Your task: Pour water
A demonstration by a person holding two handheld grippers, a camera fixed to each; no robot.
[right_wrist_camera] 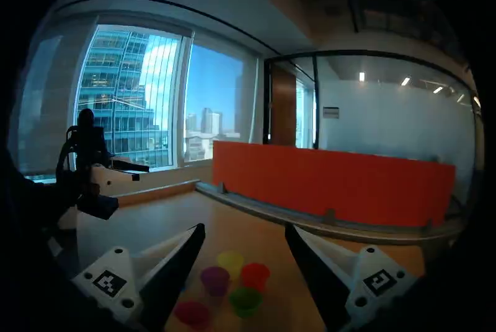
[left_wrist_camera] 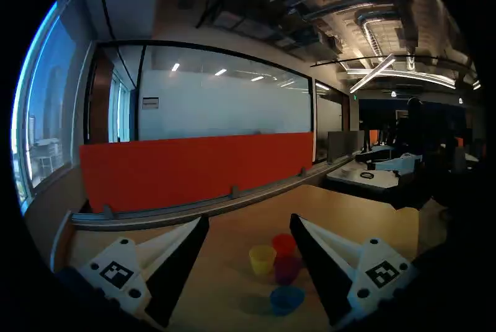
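Observation:
Several small coloured cups stand together on a wooden table [left_wrist_camera: 347, 208]. In the left gripper view a yellow cup [left_wrist_camera: 261, 259], a red cup [left_wrist_camera: 284, 244], a purple cup [left_wrist_camera: 286, 268] and a blue cup [left_wrist_camera: 286, 300] sit below and between the fingers of my left gripper [left_wrist_camera: 248, 219], which is open and holds nothing. In the right gripper view the yellow cup [right_wrist_camera: 230, 262], red cup [right_wrist_camera: 255, 274], purple cup [right_wrist_camera: 215, 279], a green cup [right_wrist_camera: 245, 300] and a pink cup [right_wrist_camera: 192, 313] lie under my right gripper [right_wrist_camera: 243, 227], also open and empty.
An orange partition [left_wrist_camera: 198, 168] on a metal rail runs along the table's far side, under a glass wall. Large windows [right_wrist_camera: 130, 103] are on the left of the right gripper view. The other gripper's white body [right_wrist_camera: 115, 177] sits at that view's left edge. Desks [left_wrist_camera: 366, 177] stand far right.

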